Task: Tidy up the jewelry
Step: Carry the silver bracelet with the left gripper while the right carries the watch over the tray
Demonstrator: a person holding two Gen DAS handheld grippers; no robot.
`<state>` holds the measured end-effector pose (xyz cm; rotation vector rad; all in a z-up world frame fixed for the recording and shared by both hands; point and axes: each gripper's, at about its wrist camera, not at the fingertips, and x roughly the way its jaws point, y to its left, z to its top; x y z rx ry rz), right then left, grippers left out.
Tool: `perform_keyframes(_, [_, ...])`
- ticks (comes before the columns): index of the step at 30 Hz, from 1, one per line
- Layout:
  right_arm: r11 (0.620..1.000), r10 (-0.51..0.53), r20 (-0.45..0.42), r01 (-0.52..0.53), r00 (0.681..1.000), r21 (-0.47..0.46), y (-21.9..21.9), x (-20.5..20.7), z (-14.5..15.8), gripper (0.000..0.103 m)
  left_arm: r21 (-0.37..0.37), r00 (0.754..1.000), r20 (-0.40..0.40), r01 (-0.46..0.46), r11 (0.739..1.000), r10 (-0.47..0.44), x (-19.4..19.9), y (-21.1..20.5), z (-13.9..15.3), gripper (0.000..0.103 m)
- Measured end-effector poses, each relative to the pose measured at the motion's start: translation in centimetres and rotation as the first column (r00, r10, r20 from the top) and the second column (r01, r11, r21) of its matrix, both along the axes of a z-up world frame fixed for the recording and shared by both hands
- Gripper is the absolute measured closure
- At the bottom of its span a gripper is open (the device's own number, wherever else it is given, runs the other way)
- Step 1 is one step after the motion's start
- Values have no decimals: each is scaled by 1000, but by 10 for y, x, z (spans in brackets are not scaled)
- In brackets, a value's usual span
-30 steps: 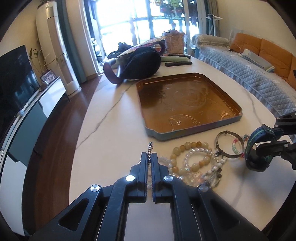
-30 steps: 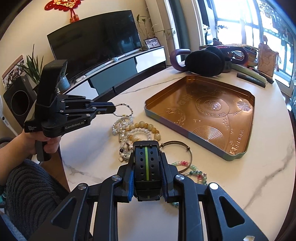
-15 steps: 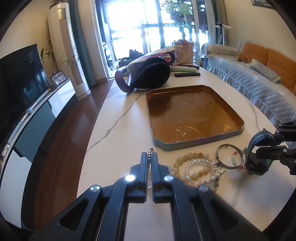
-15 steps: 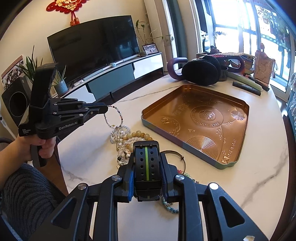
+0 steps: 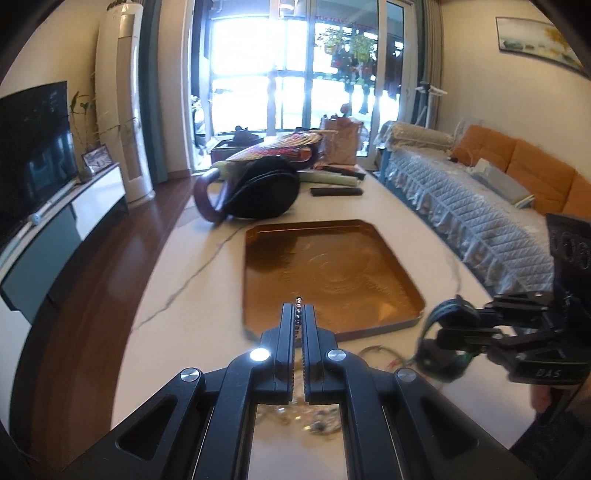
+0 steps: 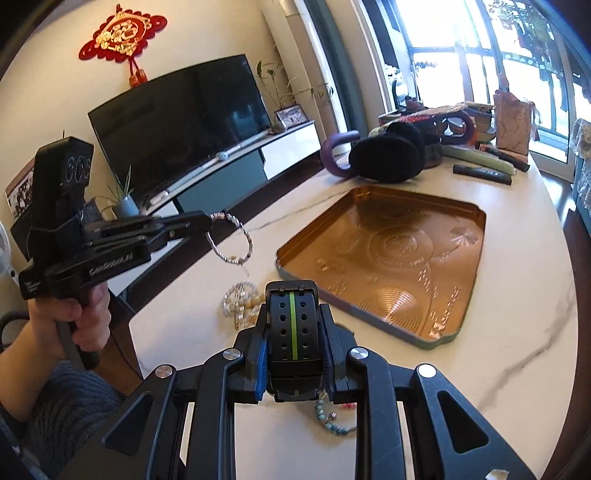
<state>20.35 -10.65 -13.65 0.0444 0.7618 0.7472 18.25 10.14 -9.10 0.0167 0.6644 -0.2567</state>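
Beaded bracelet point(image 6: 229, 239) hangs pinched in the left tool point(image 6: 207, 224); right tool point(image 6: 292, 334) clamps a watch point(image 6: 291, 325).

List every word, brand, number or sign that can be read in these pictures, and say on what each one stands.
"DAS": on the body of the right tongs, left wrist view; any further letters are hidden.
White lettering on the side of the left tongs: blurred, perhaps "GenRobot.AI".
Small white label at the rear of the left tongs: too small to read.
Gold character on the red wall ornament: too blurred to read.
Embossed patterns in the tray: no legible text.
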Motion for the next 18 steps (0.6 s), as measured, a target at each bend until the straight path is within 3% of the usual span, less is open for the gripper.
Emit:
perform_keyframes(8, [1000,-24,85,23,996,13,-5,18,13,81,-125,998,42,50,991,-45,11,-16,31,100])
perform_keyframes(13, [1000,-3,163,-2,987,31,-3,27,26,81,-51,997,77,33,998,-29,25,-36,35,100])
perform_keyframes(18, [998,-15,149,6,989,61,-1,60,19,81,49,996,86,-14,999,10,45,-50,18,100])
